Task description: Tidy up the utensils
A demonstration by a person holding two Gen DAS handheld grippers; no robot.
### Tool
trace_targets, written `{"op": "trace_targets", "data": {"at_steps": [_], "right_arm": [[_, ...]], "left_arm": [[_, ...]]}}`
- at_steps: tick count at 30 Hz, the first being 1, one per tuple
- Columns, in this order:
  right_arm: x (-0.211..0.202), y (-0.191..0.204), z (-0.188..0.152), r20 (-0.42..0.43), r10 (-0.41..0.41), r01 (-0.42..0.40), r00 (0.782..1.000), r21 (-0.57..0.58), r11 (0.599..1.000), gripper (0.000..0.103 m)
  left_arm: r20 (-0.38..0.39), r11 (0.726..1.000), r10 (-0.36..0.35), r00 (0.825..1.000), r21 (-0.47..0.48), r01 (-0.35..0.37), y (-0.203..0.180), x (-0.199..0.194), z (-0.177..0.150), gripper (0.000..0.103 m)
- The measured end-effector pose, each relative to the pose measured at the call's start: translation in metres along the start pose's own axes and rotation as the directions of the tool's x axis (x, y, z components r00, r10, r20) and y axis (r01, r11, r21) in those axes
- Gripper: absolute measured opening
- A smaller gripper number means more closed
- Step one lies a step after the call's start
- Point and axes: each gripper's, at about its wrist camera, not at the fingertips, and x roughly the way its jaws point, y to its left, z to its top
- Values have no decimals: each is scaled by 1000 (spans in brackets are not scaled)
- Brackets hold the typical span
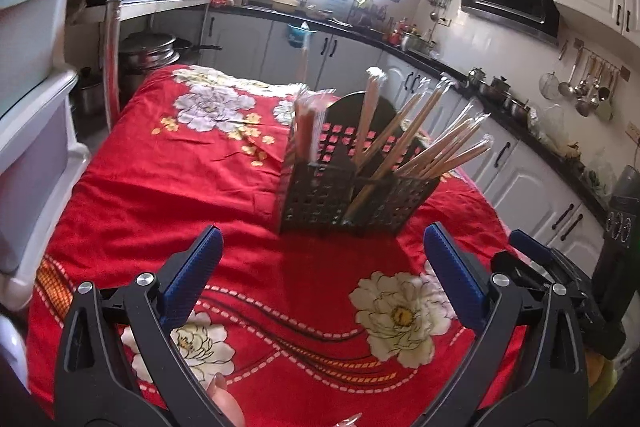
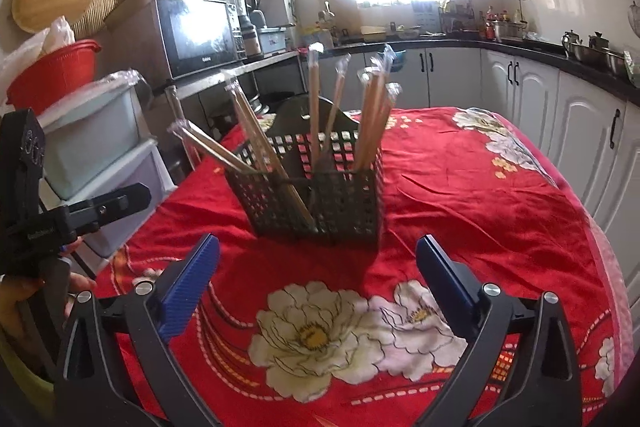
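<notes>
A black perforated utensil basket [image 1: 352, 199] stands on the red flowered tablecloth [image 1: 168, 187]. Several plastic-wrapped chopsticks [image 1: 424, 143] lean in its right compartment and a wrapped reddish bundle [image 1: 306, 123] stands in its left one. My left gripper [image 1: 320, 247] is open and empty, just short of the basket. In the right wrist view the basket [image 2: 320, 199] holds the chopsticks [image 2: 372, 115] too. My right gripper [image 2: 318, 259] is open and empty, close in front of the basket. The right gripper's body [image 1: 560, 267] shows at the right edge of the left wrist view.
Stacked plastic storage bins [image 1: 32, 107] stand left of the table, with a red basket [image 2: 56, 71] on top. A microwave [image 2: 196, 35] sits on a side shelf. Kitchen cabinets [image 2: 560, 119] and a cluttered counter [image 1: 500, 95] run along the far and right walls.
</notes>
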Motion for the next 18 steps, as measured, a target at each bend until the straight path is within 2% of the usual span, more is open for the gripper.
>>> {"op": "trace_targets", "data": {"at_steps": [8,12,18], "right_arm": [[8,-2,-17,34,-48,49,998,-36,998,96],[11,-3,-23,54,-58,60,997,-32,998,97],[10,-4,-28,105,-74,78,992,-36,996,97]], "left_arm": [[10,999,52,999,3,-52,7,7,-21,93],[42,997,79,996,18,-79,7,8,-28,93],[67,996,88,994,23,-89,8,15,-36,93]]}}
